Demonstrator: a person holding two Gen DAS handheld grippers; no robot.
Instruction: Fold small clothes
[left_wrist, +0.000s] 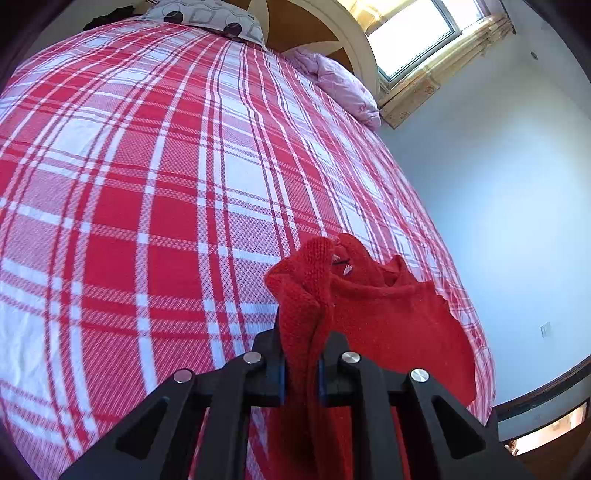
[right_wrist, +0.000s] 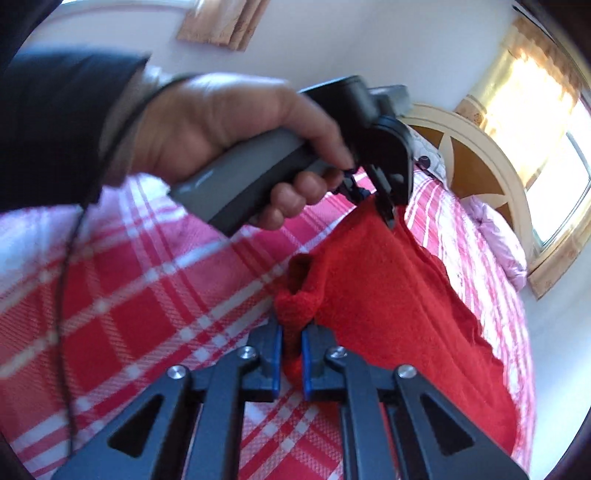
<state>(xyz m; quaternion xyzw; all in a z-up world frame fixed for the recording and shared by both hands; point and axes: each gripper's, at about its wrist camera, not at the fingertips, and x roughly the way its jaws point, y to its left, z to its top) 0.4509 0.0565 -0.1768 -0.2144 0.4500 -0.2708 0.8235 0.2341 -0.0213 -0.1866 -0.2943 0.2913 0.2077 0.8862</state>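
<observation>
A small red knitted garment (left_wrist: 388, 314) hangs stretched between both grippers above the bed. My left gripper (left_wrist: 302, 354) is shut on one bunched edge of it; its ribbed fold sticks up past the fingertips. My right gripper (right_wrist: 291, 343) is shut on another bunched corner of the same red garment (right_wrist: 399, 295). In the right wrist view the left gripper (right_wrist: 388, 210), held by a hand, pinches the garment's far top edge. The cloth sags between the two grips.
The bed has a red and white plaid cover (left_wrist: 147, 184). A grey patterned pillow (left_wrist: 207, 16) and a pink pillow (left_wrist: 343, 85) lie at the headboard (left_wrist: 354, 48). A white wall and a window (left_wrist: 417, 33) are to the right.
</observation>
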